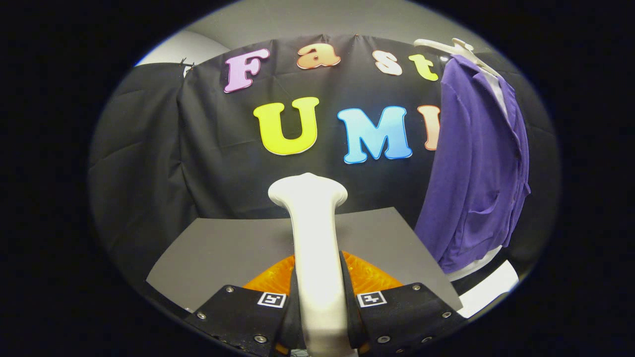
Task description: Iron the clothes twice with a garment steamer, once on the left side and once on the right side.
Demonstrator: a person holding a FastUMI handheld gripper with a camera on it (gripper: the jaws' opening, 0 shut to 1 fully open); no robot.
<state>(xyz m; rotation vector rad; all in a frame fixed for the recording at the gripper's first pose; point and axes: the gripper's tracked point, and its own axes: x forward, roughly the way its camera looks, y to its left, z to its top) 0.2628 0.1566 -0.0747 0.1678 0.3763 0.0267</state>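
In the gripper view, the gripper (321, 310) was clamped on the garment steamer (313, 238): both fingers (248, 317) pressed against the sides of its pale handle, one on each flank, with no gap showing between pad and handle. The steamer stood upright between the fingers, its handle rising ahead of them and widening into a flared head that pointed away toward the booth's black cloth wall (208, 148). Around the foot of the handle, just ahead of the fingertips, an orange translucent part (369, 275) of the steamer's body spread out to both sides. Beneath and beyond it lay a grey tabletop (223, 248), its far edge meeting the cloth wall. To the right of the steamer, well apart from its head, hung the purple garment (471, 173), draped over a white hanger (456, 49) whose top showed above the collar. A white layer (496, 87) could be seen inside the neckline, and a white hem (476, 265) peeked out below the purple fabric. The garment hung beyond the right edge of the tabletop, its front showing some folds and what looked like a pocket low down. A white strip (488, 292) lay below the garment, near the table's right corner; what it was could not be told.
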